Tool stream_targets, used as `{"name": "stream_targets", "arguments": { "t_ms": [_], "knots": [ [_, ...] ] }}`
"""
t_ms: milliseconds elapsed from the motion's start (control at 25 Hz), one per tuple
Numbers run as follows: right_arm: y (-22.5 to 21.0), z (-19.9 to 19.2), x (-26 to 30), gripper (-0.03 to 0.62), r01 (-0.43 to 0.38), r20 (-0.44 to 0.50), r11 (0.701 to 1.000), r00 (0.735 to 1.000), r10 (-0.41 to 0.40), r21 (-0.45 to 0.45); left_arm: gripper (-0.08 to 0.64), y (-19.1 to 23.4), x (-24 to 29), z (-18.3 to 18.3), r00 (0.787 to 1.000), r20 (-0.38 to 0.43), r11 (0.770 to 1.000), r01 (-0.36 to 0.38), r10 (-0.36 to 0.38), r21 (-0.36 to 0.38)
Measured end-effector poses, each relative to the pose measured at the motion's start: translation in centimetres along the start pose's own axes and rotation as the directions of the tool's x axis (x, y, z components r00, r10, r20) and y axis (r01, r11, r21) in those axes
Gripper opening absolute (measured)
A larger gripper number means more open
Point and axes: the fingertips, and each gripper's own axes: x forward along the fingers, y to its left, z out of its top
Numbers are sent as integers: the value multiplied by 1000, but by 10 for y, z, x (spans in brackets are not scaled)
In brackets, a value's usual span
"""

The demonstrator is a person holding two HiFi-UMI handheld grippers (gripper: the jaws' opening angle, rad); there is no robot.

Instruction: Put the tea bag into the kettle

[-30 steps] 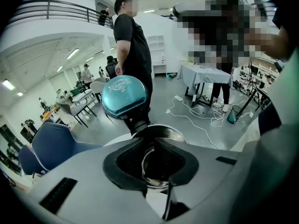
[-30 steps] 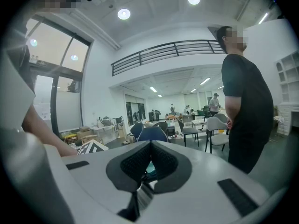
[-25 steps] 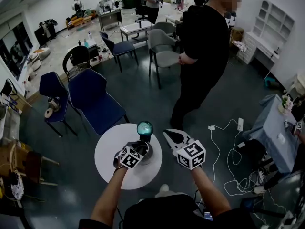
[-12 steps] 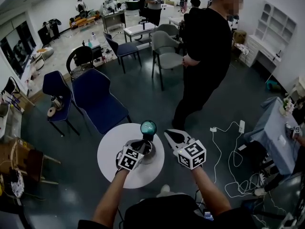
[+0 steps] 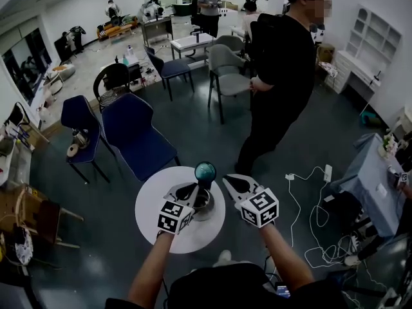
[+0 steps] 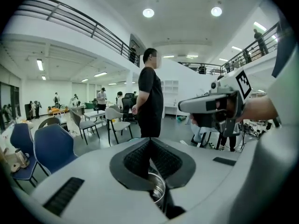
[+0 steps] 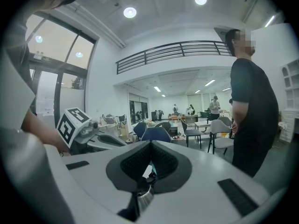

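A steel kettle (image 5: pixel 202 202) stands open on a round white table (image 5: pixel 154 201), its teal lid (image 5: pixel 205 170) raised at the far side. My left gripper (image 5: pixel 190 188) hovers at the kettle's left rim with its jaws shut. In the left gripper view the pads meet at the tip (image 6: pixel 149 140) and the kettle rim (image 6: pixel 158 190) shows just below them. My right gripper (image 5: pixel 227 180), also shut, hangs to the right of the kettle; its own view shows the kettle (image 7: pixel 145 197) low under the jaws (image 7: pixel 150 144). No tea bag shows in any view.
A person in black (image 5: pixel 277 76) stands just beyond the table. Two blue chairs (image 5: pixel 135 134) sit to the far left, grey chairs (image 5: pixel 228 69) further back. White cables and a power strip (image 5: pixel 322 172) lie on the floor to the right.
My left gripper has drawn back slightly toward me and to the left, uncovering the kettle's mouth. The right gripper has held its place.
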Motion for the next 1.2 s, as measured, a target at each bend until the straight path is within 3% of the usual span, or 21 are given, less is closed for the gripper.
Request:
{"name": "stream_targets", "arguments": {
  "t_ms": [160, 360, 760, 1200],
  "knots": [
    [11, 3, 2, 17, 3, 2, 1000, 1000, -3, -5, 15, -5, -18, 21, 997, 79, 999, 25, -22, -31],
    [25, 10, 3, 17, 2, 12, 1000, 1000, -2, -10, 15, -10, -37, 44, 988, 148, 999, 34, -31, -16],
    [64, 27, -2, 17, 11, 52, 1000, 999, -10, -25, 15, -19, -83, 63, 973, 217, 997, 75, -74, 2],
    [122, 44, -4, 17, 35, 89, 998, 996, -31, -51, 15, -9, -150, 59, 962, 258, 995, 95, -92, 1]
  ]
}}
